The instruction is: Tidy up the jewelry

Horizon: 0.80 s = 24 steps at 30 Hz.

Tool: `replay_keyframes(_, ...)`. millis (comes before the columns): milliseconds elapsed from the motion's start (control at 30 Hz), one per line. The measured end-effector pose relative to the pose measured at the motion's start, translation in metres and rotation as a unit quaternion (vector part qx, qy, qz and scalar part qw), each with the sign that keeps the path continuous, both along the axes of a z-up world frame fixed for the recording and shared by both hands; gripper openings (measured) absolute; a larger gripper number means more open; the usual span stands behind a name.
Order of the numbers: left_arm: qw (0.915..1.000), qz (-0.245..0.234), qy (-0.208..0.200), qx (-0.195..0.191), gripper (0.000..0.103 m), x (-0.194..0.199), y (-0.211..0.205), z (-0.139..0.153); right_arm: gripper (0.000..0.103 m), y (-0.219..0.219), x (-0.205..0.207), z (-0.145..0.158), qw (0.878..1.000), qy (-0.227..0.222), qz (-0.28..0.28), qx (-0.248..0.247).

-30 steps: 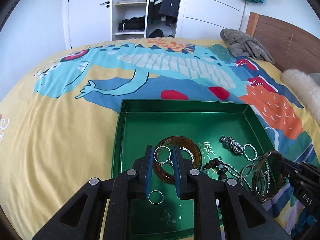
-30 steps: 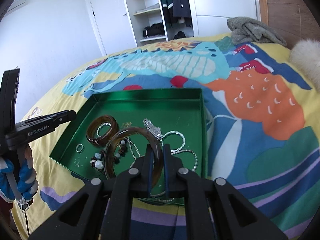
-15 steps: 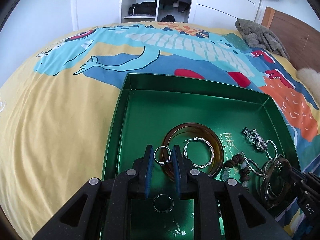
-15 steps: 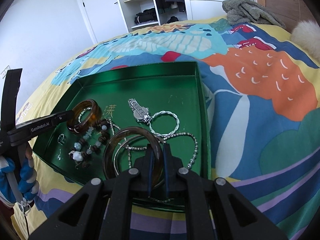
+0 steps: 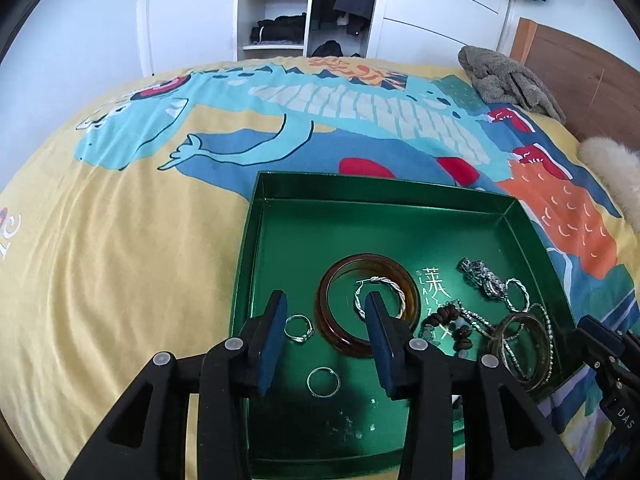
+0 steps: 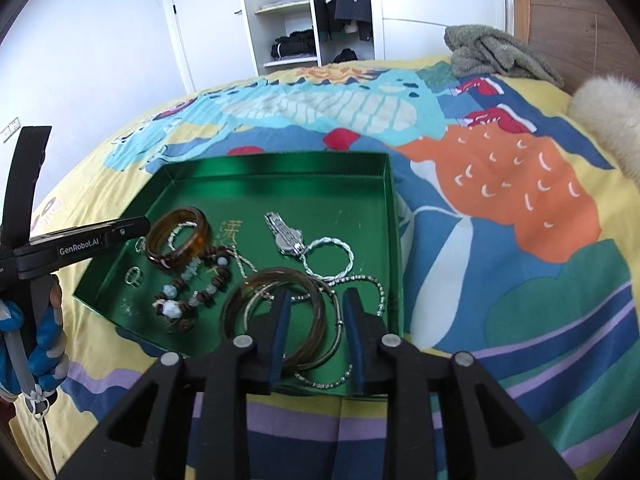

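Observation:
A green tray (image 5: 280, 240) (image 6: 280, 168) lies on the bed and holds the jewelry. My left gripper (image 5: 326, 304) is open and empty above the tray's near left part. A small silver ring (image 5: 298, 329) lies just inside its left finger; another ring (image 5: 323, 381) lies nearer. A thick amber bangle (image 5: 368, 304) (image 6: 176, 238) rings a twisted silver hoop (image 5: 380, 296). My right gripper (image 6: 318, 300) is open over a thin brown bangle (image 6: 276, 320) (image 5: 520, 352) lying in the tray's near right corner. A bead bracelet (image 6: 192, 292), a silver watch (image 6: 286, 236) and chains lie between.
The tray sits on a yellow bedspread (image 5: 100, 280) with a blue dinosaur print. A grey towel (image 5: 508, 76) and a white fluffy pillow (image 5: 612, 176) lie by the wooden headboard (image 5: 580, 72). An open wardrobe (image 5: 296, 8) stands beyond the bed.
Both grippers opened. The left one let go of the small silver ring, which now lies in the tray. The right one let go of the thin brown bangle in the near right corner.

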State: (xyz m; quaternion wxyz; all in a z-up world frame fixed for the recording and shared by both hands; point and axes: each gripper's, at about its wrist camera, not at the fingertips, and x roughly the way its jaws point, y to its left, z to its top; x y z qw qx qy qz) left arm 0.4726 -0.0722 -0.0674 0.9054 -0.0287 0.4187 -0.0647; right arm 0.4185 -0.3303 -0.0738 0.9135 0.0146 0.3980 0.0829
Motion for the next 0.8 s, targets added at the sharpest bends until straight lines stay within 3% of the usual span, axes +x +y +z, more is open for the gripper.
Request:
replay_keyframes(200, 0.9985, -0.007, -0.053, 0.010, 0.053, -0.050, 0.002, 0.054, 0.030, 0.003, -0.032, 0.043, 0.999, -0.032, -0.004, 0.002)
replay_keyframes(467, 0.9939, 0.012, -0.108, 0.015, 0.070, -0.143, 0.015, 0.121, 0.034, 0.015, -0.108, 0.111, 0.997, -0.081, 0.002, 0.009)
replay_keyframes(800, 0.9852, 0.039, -0.161, 0.044, 0.088, -0.276, 0.033, 0.159, 0.040, 0.034, -0.223, 0.164, 0.992, -0.126, 0.015, 0.011)
